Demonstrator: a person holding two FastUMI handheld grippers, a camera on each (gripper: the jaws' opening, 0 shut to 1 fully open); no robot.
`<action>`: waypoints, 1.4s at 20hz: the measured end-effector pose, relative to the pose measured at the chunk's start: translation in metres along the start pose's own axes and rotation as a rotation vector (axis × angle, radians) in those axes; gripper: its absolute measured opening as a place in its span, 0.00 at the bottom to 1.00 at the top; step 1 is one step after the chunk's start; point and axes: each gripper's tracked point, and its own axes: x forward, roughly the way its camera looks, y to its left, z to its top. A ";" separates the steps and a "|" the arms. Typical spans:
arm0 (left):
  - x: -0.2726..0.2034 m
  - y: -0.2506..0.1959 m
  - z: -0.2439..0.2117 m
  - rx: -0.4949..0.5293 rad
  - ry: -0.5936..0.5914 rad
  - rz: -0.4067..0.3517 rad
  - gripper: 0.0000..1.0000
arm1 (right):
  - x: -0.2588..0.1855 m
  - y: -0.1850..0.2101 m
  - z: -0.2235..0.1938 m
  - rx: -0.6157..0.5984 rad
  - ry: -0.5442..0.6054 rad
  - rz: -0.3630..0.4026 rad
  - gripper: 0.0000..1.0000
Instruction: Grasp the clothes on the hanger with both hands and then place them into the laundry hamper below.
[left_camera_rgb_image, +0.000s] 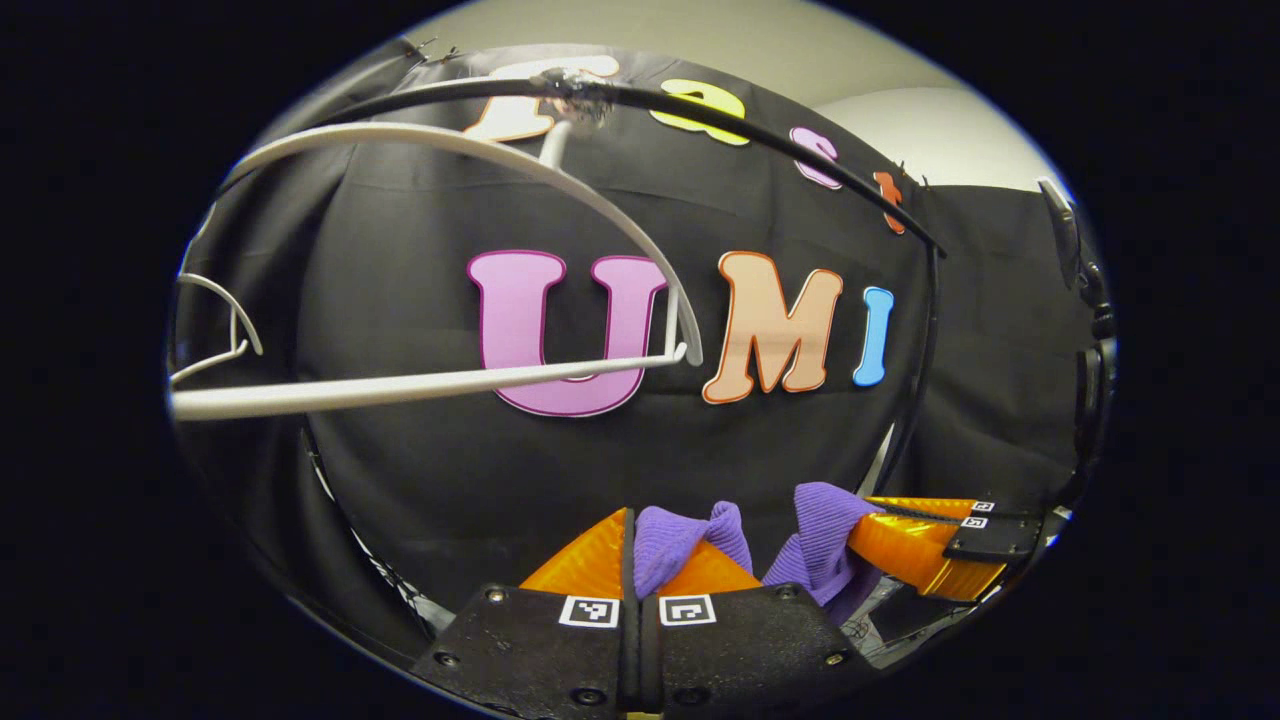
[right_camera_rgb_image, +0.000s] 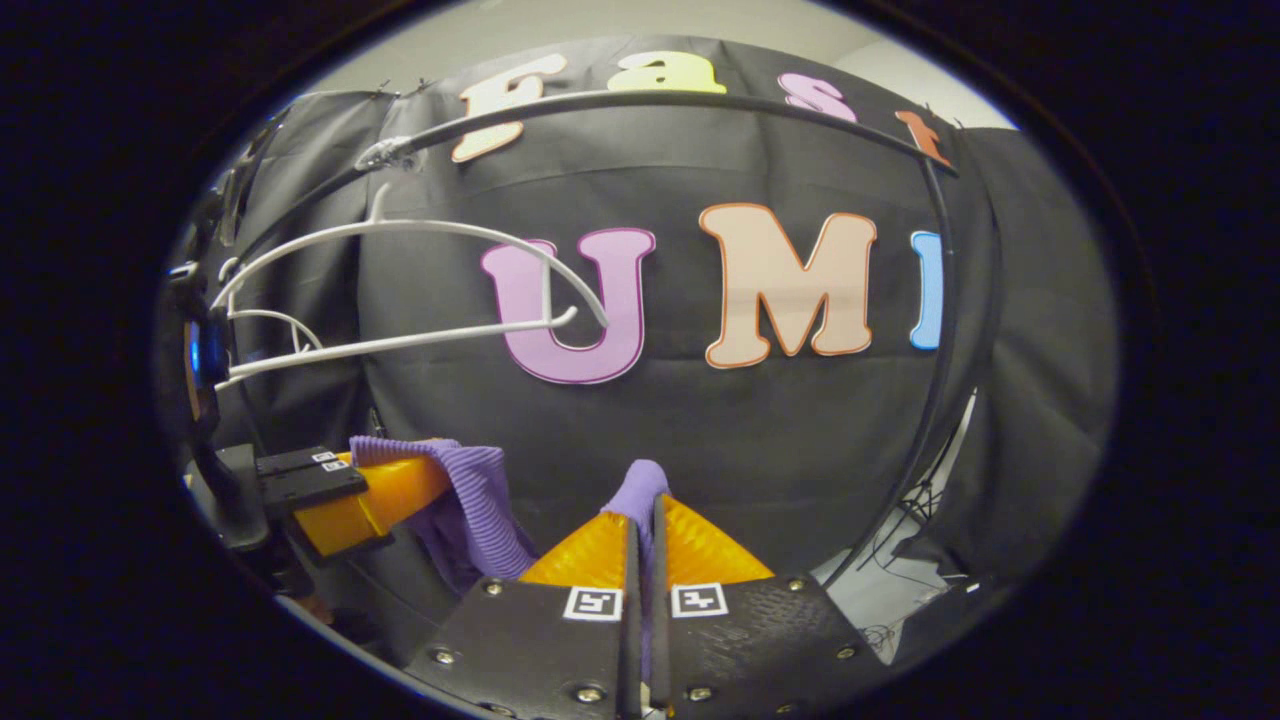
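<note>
The purple ribbed garment (left_camera_rgb_image: 825, 525) is off the hanger and hangs bunched between both grippers. In the left gripper view my left gripper (left_camera_rgb_image: 650, 545) is shut on a fold of it at the bottom centre. My right gripper (left_camera_rgb_image: 868, 528) comes in from the right, shut on another fold. In the right gripper view my right gripper (right_camera_rgb_image: 645, 510) pinches a purple fold (right_camera_rgb_image: 640, 485), and my left gripper (right_camera_rgb_image: 438, 476) at the lower left holds the draped cloth (right_camera_rgb_image: 480, 500). The white hanger (left_camera_rgb_image: 430, 385) (right_camera_rgb_image: 400, 342) hangs bare, up and to the left.
A black curved rail (left_camera_rgb_image: 760, 125) (right_camera_rgb_image: 700, 100) carries the hanger and bends down into a post (right_camera_rgb_image: 940, 340) on the right. The black cloth wall stands close behind. Cables lie on the pale floor (right_camera_rgb_image: 900, 590) at the lower right.
</note>
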 end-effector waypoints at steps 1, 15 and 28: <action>0.006 0.001 -0.006 -0.003 0.009 -0.004 0.01 | 0.002 -0.003 -0.004 0.002 0.008 -0.006 0.04; 0.084 0.025 -0.198 0.116 0.350 0.008 0.02 | 0.091 -0.039 -0.164 0.047 0.290 -0.098 0.04; 0.065 0.031 -0.388 0.039 0.838 0.063 0.75 | 0.072 -0.062 -0.324 0.131 0.619 -0.161 0.05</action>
